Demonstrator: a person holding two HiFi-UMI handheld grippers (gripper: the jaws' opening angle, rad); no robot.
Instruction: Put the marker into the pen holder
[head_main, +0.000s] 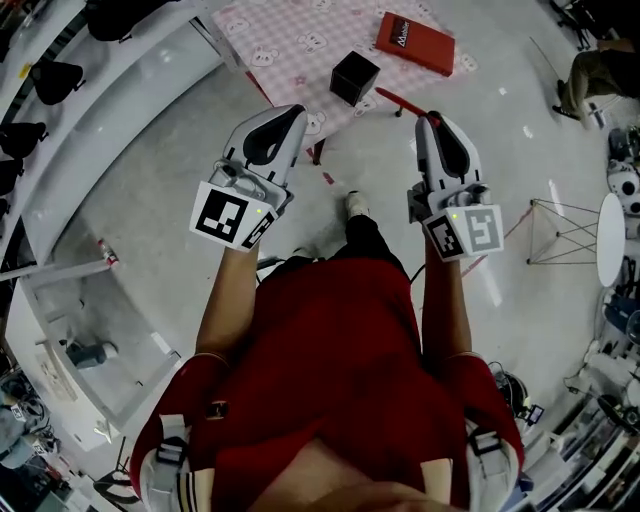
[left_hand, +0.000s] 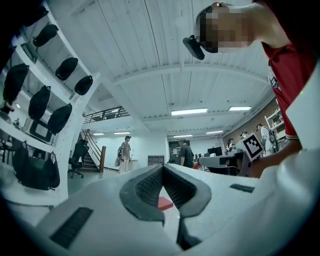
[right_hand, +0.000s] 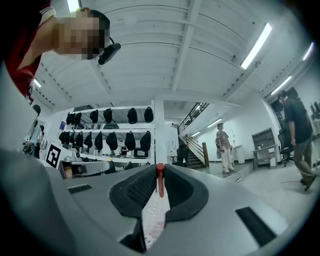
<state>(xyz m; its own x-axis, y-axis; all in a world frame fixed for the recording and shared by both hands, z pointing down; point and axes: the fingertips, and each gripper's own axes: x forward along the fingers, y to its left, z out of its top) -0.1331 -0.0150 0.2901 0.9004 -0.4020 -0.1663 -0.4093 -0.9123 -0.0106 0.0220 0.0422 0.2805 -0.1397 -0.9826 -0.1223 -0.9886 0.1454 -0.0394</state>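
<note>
1 of the 2 parts of this task looks done, and the second has not begun. The marker (head_main: 400, 102) is off the desk (head_main: 290, 50) and in a grip. The right gripper (head_main: 432, 122) has its jaws clamped on the red marker; in the right gripper view the thin red body (right_hand: 160, 181) stands between the 2 dark pads, near their tips, and the pads press on both of its sides. In the head view the marker sticks out from the jaw tips toward the upper left, and its free end comes near the black pen holder (head_main: 354, 76) without touching it.

The pen holder is a dark cube standing on the pink patterned cloth, close to the corner of the desk. A red box (head_main: 415, 42) lies further back on the same cloth. I see nothing red inside the holder, so I judge that the placing itself is not yet done.

The left gripper (head_main: 285, 125) hangs beside the desk corner with its jaws together at the tips and nothing between them.

What remains, in my judgement, is to bring the marker above the opening of the holder, turn it more upright, lower it in and release it.
</note>
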